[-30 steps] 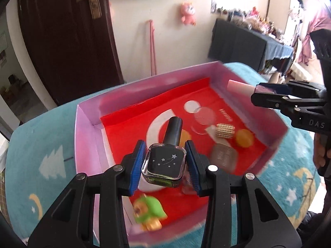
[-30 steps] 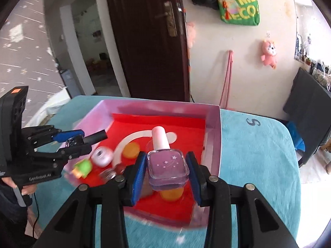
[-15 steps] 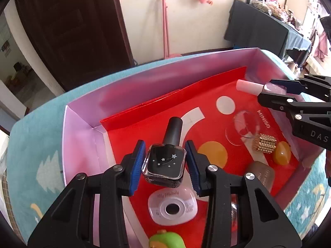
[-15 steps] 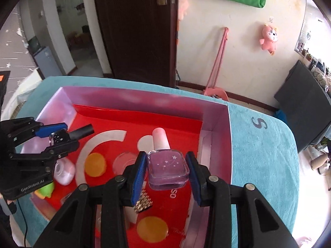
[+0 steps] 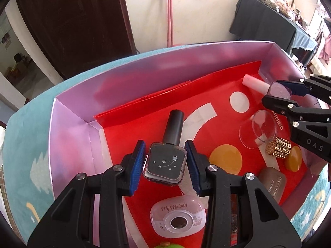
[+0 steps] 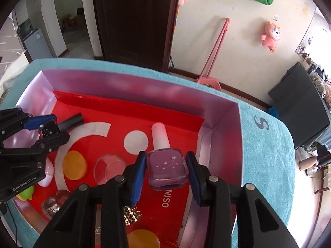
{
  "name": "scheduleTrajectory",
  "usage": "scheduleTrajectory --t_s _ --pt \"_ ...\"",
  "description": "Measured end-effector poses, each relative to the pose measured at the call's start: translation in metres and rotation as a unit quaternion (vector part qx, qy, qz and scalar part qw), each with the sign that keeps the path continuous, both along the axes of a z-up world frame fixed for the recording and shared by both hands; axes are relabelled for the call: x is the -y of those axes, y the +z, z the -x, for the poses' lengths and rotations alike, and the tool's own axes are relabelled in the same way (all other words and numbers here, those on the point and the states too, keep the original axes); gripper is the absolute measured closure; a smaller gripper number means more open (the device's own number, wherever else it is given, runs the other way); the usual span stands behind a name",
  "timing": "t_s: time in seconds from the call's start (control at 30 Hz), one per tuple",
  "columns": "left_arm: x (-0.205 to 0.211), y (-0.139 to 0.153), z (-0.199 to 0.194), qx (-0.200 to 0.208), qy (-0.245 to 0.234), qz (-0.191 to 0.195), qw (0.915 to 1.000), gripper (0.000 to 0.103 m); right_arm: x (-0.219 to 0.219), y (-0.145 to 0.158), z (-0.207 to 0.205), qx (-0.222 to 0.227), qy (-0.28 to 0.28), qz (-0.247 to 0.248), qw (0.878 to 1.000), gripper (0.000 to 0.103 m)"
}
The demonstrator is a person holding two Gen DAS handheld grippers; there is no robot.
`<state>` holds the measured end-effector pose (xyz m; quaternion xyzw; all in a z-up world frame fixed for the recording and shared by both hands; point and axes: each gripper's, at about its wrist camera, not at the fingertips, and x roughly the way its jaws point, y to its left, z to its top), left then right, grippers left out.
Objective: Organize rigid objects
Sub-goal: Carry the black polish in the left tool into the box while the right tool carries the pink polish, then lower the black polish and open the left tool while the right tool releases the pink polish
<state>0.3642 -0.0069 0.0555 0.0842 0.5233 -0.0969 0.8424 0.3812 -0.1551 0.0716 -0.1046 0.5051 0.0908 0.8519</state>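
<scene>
We saw a black nail polish bottle (image 5: pixel 164 163) lying between the blue pads of the left gripper (image 5: pixel 164 165). Its jaws stood slightly apart from the bottle's sides, so we could not tell whether they were gripping it. The bottle sat over the red liner near the left end of the pink box (image 5: pixel 70 136), its cap pointing toward the far wall. The right gripper (image 6: pixel 166 170) framed a purple nail polish bottle (image 6: pixel 167 168) in the same way, near the box's right wall, and there too we could not tell whether the pads pressed on the glass. Around them on the liner lay a clear round lid (image 5: pixel 258 129), a gold studded cube (image 5: pixel 279 149), a brown compact (image 5: pixel 273 183), and a white case (image 5: pixel 179 217) marked "My Melody". The box rested on a teal cloth (image 6: pixel 266 144).
</scene>
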Motion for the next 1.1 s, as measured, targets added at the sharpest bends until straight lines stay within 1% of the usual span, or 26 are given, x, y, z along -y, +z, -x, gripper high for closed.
scheduleTrajectory --t_s 0.07,0.3,0.77,0.83,1.1 --pt "0.001 -0.003 -0.002 -0.006 0.001 -0.003 1.0000 0.066 -0.003 -0.002 -0.001 -0.001 0.002 0.014 1.000 0.062" --pt "0.004 -0.005 -0.005 -0.008 0.002 -0.008 0.9999 0.066 -0.004 -0.003 -0.003 -0.009 0.007 0.022 1.000 0.062" --pt "0.002 -0.004 -0.006 -0.008 0.005 -0.007 0.9999 0.066 -0.009 -0.014 -0.008 -0.028 0.007 0.034 0.999 0.063" --pt "0.002 -0.004 -0.007 -0.008 0.006 -0.007 0.9999 0.066 -0.010 -0.016 -0.010 -0.032 0.006 0.034 0.999 0.064" --pt "0.001 -0.005 -0.006 -0.007 0.005 -0.006 0.9999 0.066 -0.005 -0.016 -0.011 -0.034 0.006 0.033 0.999 0.065"
